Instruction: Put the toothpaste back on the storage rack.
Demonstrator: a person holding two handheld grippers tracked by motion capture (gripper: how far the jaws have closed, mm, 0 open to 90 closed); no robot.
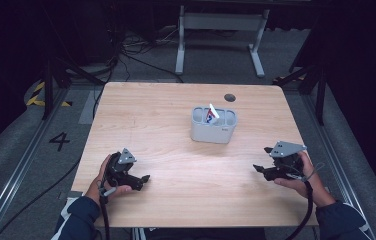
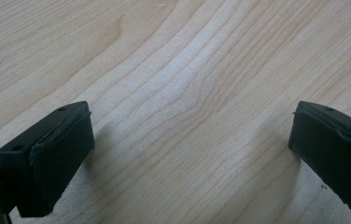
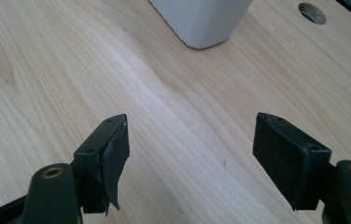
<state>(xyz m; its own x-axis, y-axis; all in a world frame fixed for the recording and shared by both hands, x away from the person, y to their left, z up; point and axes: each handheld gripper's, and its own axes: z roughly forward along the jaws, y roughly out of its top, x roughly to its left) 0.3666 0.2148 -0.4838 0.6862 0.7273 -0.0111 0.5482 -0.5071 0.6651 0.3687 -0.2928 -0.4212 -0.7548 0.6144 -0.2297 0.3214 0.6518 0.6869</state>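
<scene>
A grey compartmented holder [image 1: 214, 125] stands near the middle of the wooden table [image 1: 176, 105], with a white, red and blue item [image 1: 212, 114] sticking out of one compartment. My left gripper [image 1: 145, 181] rests low at the front left, held by a hand, its jaws open over bare wood [image 2: 187, 116]. At the front right my right gripper [image 1: 260, 161] is open too, nothing between its jaws. In the right gripper view the holder's base [image 3: 200, 21] lies ahead of the open right gripper [image 3: 190, 140].
A round cable hole [image 1: 230, 97] sits in the table behind the holder, also seen as a hole [image 3: 312, 12] in the right gripper view. Cables trail from both grippers over the front edge. Stand legs and floor cables lie beyond the table.
</scene>
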